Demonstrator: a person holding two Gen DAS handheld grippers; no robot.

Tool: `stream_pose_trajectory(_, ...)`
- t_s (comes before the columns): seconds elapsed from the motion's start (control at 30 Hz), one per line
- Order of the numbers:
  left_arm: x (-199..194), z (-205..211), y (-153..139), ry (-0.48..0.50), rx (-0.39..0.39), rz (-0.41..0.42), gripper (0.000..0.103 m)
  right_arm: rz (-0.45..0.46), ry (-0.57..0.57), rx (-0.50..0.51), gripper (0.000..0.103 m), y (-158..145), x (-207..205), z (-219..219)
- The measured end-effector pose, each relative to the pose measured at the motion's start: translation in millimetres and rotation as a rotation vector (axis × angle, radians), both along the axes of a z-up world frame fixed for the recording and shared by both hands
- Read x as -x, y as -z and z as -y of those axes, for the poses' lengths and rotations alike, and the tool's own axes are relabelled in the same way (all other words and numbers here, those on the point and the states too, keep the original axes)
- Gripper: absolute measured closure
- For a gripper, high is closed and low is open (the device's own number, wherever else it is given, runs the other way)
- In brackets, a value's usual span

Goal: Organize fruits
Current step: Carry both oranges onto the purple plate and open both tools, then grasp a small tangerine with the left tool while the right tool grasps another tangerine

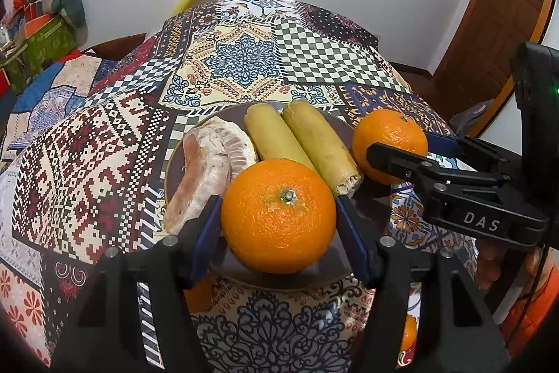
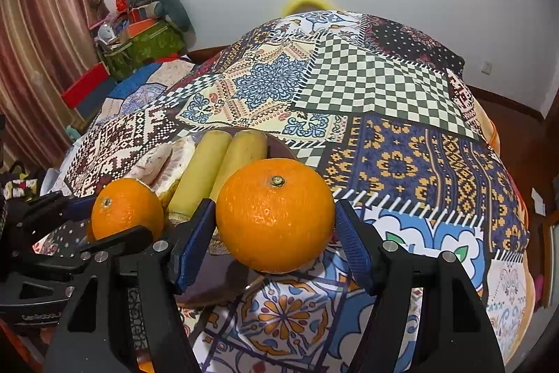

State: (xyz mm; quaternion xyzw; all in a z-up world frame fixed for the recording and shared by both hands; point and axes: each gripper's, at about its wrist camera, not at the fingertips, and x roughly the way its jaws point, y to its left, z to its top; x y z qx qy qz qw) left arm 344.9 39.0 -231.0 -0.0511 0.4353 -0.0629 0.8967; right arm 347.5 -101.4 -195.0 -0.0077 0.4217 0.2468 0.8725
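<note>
Broadly, a patchwork tablecloth point(image 1: 104, 163) covers the whole work surface, and a dark plate point(image 1: 174, 159) sits on it as the reference point.

On the plate lie a peeled pomelo piece point(image 1: 209, 170) at its left side and two bananas point(image 1: 304, 142) side by side at its centre, their long axes running from the near right rim toward the far left rim, cut stem ends nearest the cameras.

The left gripper point(image 1: 279, 226) reaches in level from the near side of the plate, its blue pads pressed on both sides of the left orange point(image 1: 279, 215), which sits over the near rim, stem end facing up and toward the camera.

The right gripper point(image 2: 276, 226) reaches in from the near right side of the plate and clamps the right orange point(image 2: 276, 215) between its pads at the right rim, stem end up. In the left wrist view this gripper enters from the right, fingers pointing left toward the bananas.

Each orange is touched by both pads of its gripper.
</note>
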Motion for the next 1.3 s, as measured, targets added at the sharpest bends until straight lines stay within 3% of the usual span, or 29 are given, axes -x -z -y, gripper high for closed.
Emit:
stream_pose_trajectory(0.43,-0.8,-3.8,4.0,-0.012,-0.003,-0.019,0.039,0.041,-0.041,0.085,0.035,1.4,8.2,-11.6)
stream_pose_trajectory(0.6,4.1,-2.0,0.1,-0.01,-0.018,-0.017,0.039,0.012,-0.043,0.061,0.032,-3.2,6.1,-8.8)
stream_pose_trajectory(0.8,17.5,-6.0,-15.7,-0.019,0.001,0.011,0.039,0.017,-0.028,0.032,0.026,-15.1,13.7,-2.2)
stream_pose_trajectory(1.3,70.3,-8.7,-67.6,-0.043,-0.012,0.103,0.039,0.095,-0.029,0.02,0.026,-58.6,65.6,10.0)
